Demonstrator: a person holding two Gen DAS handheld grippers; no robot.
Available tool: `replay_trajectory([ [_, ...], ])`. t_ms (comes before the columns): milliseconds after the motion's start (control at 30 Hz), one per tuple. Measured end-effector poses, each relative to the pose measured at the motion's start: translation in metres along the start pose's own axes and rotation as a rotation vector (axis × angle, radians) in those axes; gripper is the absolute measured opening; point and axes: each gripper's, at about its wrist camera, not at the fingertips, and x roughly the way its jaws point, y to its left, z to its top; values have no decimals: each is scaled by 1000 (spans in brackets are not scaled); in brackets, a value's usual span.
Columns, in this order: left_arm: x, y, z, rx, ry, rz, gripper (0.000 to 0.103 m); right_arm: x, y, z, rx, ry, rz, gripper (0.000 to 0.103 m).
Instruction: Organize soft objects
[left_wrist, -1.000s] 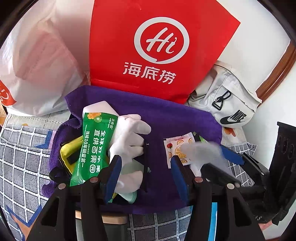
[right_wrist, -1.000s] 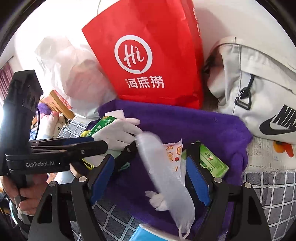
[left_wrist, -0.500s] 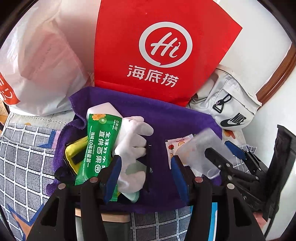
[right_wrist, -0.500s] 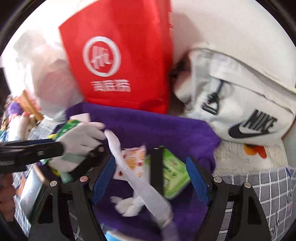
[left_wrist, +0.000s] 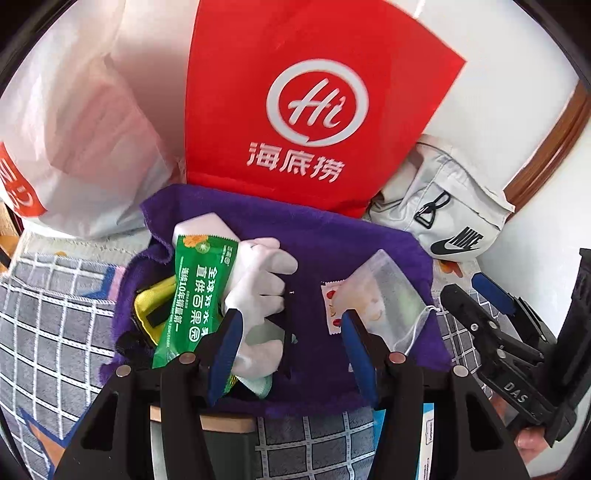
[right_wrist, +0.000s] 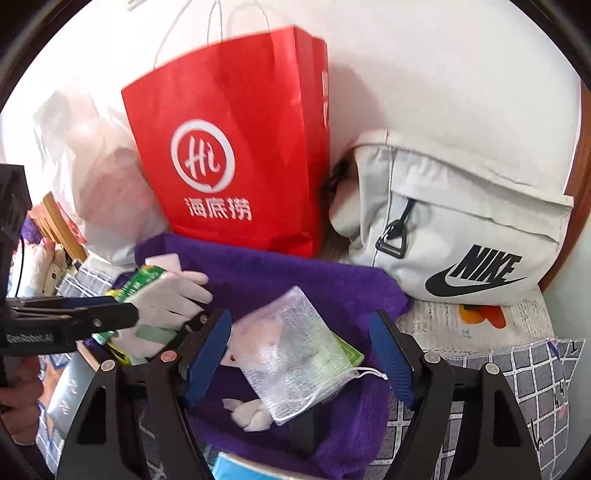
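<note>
Two grippers over a purple towel; the translucent mesh drawstring pouch (right_wrist: 295, 350) now lies loose on it.

At nine o'clock the left gripper (left_wrist: 291, 343) stands half open, its left pad against the white fabric glove (left_wrist: 258, 288) beside the green snack packet (left_wrist: 195, 291), holding nothing. A second ago the pouch dangled between the right gripper's (right_wrist: 301, 354) fingers; released at centre, it counts as placed. That gripper is wide open, empty, pouch below it.

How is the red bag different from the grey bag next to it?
The red bag is paper, stands upright and has thin white string handles; the grey bag is soft cloth and slumps low. The red bag shows a white circle logo; the grey bag shows a black swoosh. Both lean against the white wall.
</note>
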Motion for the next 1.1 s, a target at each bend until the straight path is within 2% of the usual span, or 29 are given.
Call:
replay_trajectory([
  [133,-17,-9,-4,17,-24,18,53,-19,-1,-4,57,13,42,77],
  [267,-40,-22,-18,45,-6,42,54,-44,0,-18,72,24,17,77],
  [333,-53,-26,-26,56,-19,58,61,-59,-1,-26,95,31,13,77],
  [567,-113,-37,-77,71,-78,124,71,-123,4,-65,124,32,23,77],
  [633,-130,-39,-96,73,-89,105,72,-143,9,-77,111,24,16,78],
  [700,-148,-41,-113,58,-110,83,75,-165,18,-91,98,11,-3,88],
  [767,-165,-46,-129,64,-131,70,82,-186,26,-102,73,-10,-13,92],
  [833,-181,-54,-146,84,-150,75,84,-203,32,-112,64,-17,-31,96],
  [967,-207,-64,-177,121,-190,159,84,-237,42,-133,66,-23,-77,98],
  [1100,-232,-64,-202,113,-231,228,84,-270,49,-159,101,-28,-52,98],
])
